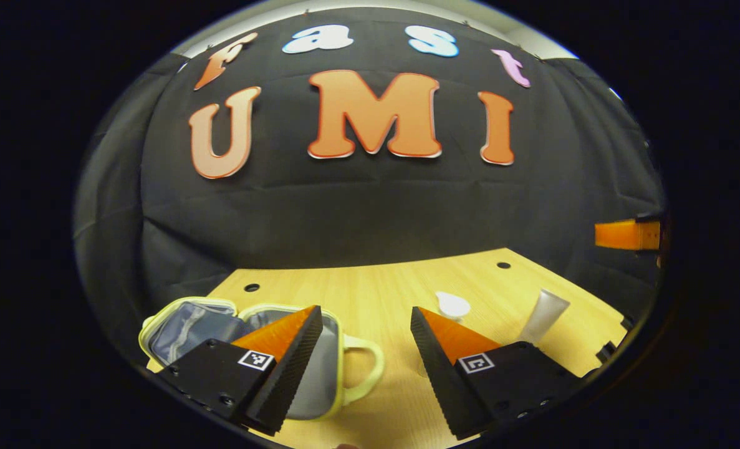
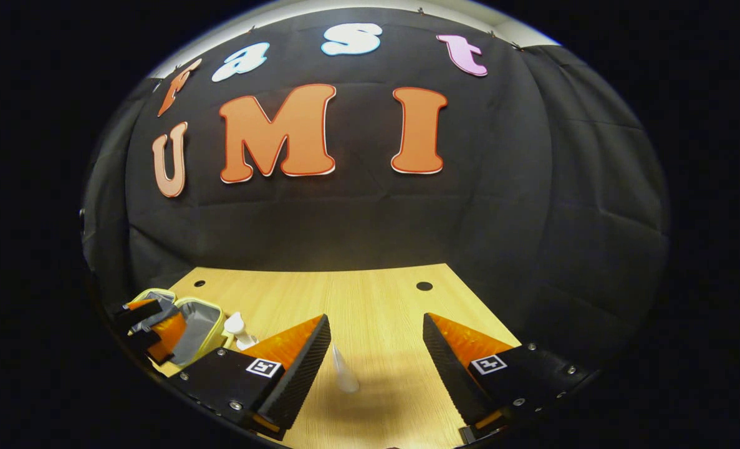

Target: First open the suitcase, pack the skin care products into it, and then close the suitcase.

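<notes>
The small pale-yellow suitcase (image 1: 176,324) lies open on the wooden table, both grey-lined halves showing, its handle (image 1: 370,368) pointing right. My left gripper (image 1: 365,310) hovers open just over its right half, holding nothing. A white bottle (image 1: 452,305) and a white tube (image 1: 543,317) stand further right. In the right gripper view the tube (image 2: 343,371) stands low between the fingers of my open right gripper (image 2: 376,317), untouched. The bottle (image 2: 237,329) stands beside the suitcase (image 2: 204,327), where the left gripper (image 2: 148,333) hangs.
The wooden table (image 1: 370,287) has small round holes near its back edge (image 2: 424,286). Black cloth walls close the booth behind and to the sides. Part of the right gripper (image 1: 628,234) shows high at the right edge of the left gripper view.
</notes>
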